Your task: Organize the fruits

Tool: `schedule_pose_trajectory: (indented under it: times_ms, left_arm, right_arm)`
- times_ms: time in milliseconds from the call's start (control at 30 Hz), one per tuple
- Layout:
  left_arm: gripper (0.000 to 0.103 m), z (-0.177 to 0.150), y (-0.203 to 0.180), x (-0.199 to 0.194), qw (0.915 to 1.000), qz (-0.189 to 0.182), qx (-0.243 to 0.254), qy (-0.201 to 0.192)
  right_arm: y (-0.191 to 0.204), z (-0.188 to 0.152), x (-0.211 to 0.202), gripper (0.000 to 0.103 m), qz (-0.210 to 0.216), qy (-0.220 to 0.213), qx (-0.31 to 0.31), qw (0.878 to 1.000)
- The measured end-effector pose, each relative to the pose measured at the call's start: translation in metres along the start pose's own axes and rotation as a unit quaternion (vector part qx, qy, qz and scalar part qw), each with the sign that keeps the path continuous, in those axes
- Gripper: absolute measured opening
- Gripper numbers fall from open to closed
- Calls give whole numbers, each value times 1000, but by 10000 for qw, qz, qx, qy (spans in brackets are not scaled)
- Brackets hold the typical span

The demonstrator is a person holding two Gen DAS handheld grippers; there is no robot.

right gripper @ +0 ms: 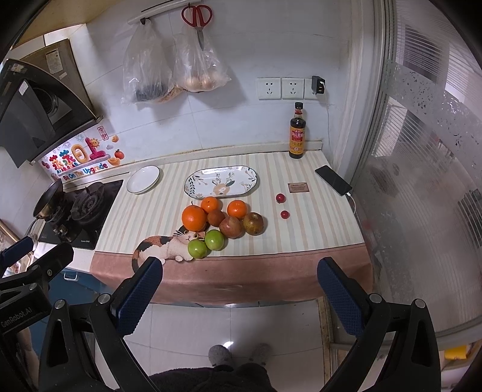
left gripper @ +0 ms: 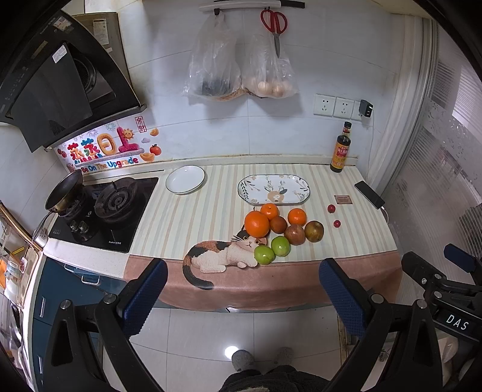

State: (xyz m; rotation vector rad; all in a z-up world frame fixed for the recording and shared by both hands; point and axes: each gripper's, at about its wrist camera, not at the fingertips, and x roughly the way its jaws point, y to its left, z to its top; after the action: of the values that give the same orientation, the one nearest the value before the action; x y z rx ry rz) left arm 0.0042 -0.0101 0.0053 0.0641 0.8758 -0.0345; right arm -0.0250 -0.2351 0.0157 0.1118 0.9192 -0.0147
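Note:
A pile of fruit sits on the striped mat: a large orange point(left gripper: 256, 223) point(right gripper: 194, 217), two small oranges point(left gripper: 297, 216) point(right gripper: 236, 209), reddish apples point(left gripper: 294, 234) point(right gripper: 231, 227) and two green apples point(left gripper: 264, 254) point(right gripper: 197, 248). Two cherry tomatoes point(left gripper: 331, 208) point(right gripper: 280, 197) lie apart to the right. Behind stand an oval patterned plate point(left gripper: 273, 189) point(right gripper: 221, 181) and a round white plate point(left gripper: 185, 179) point(right gripper: 143, 179), both bare. My left gripper point(left gripper: 242, 289) and right gripper point(right gripper: 239, 289) are open and empty, held off the counter's front edge, over the floor.
A gas hob point(left gripper: 116, 208) with a small pan point(left gripper: 64, 193) lies left. A sauce bottle point(right gripper: 297, 132), a phone point(right gripper: 333, 180) on a cable and a small card point(right gripper: 298, 187) are at the right. Bags and scissors point(right gripper: 197, 18) hang on the wall.

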Motion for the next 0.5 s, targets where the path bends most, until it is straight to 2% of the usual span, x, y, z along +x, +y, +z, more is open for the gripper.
schedule_pose_trajectory:
  times_ms: [500]
  left_arm:
    - [103, 6, 1, -1, 10000, 1, 8, -14]
  right_arm:
    - [-1, 3, -2, 103, 7, -13, 12, 10000]
